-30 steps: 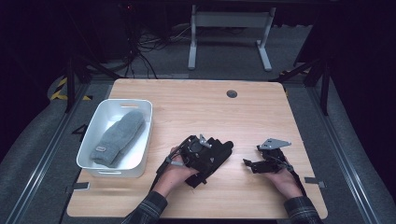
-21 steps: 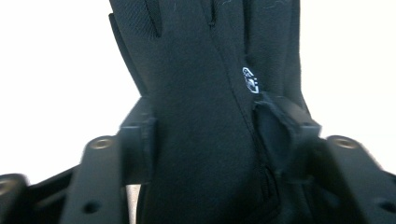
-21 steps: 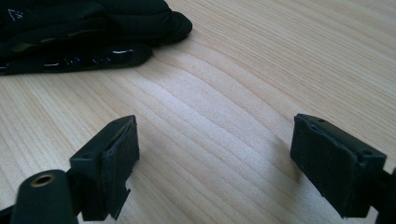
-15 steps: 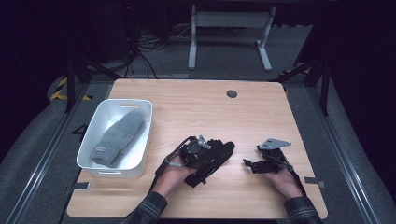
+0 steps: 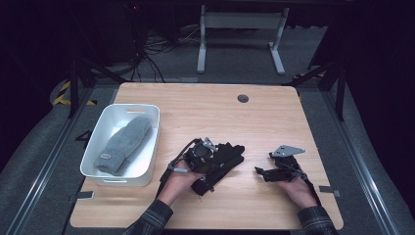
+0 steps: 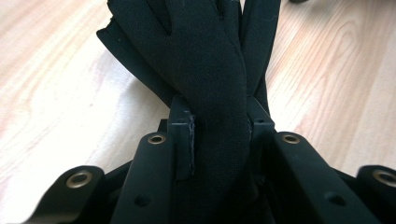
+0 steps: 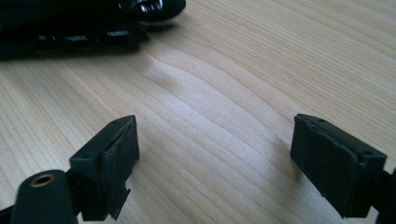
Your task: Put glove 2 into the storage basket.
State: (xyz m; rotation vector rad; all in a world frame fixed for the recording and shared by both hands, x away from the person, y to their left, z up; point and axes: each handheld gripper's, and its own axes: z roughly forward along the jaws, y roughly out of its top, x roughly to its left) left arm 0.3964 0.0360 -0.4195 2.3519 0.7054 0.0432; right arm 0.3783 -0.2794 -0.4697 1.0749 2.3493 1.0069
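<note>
- A black glove [image 6: 215, 84] is clamped by the just-closed left gripper [image 5: 203, 152], its long axis running toward the bench's far right corner.
- The right gripper [image 5: 264, 172], jaws apart, is held empty near the right edge.

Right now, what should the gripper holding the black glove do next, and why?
Probably lift it and carry it toward the white bin. The left gripper has just been closing and now pinches the black glove, whose fingers lie on the table. A grey mitten lies in that bin.

Left gripper [image 5: 208, 155]: black frame, brass-ringed rivets beside its pads, trailing cable. Right gripper [image 5: 262, 172]: black, grey three-cornered plate on top. Plaid sleeves [image 5: 151, 220] behind both.
</note>
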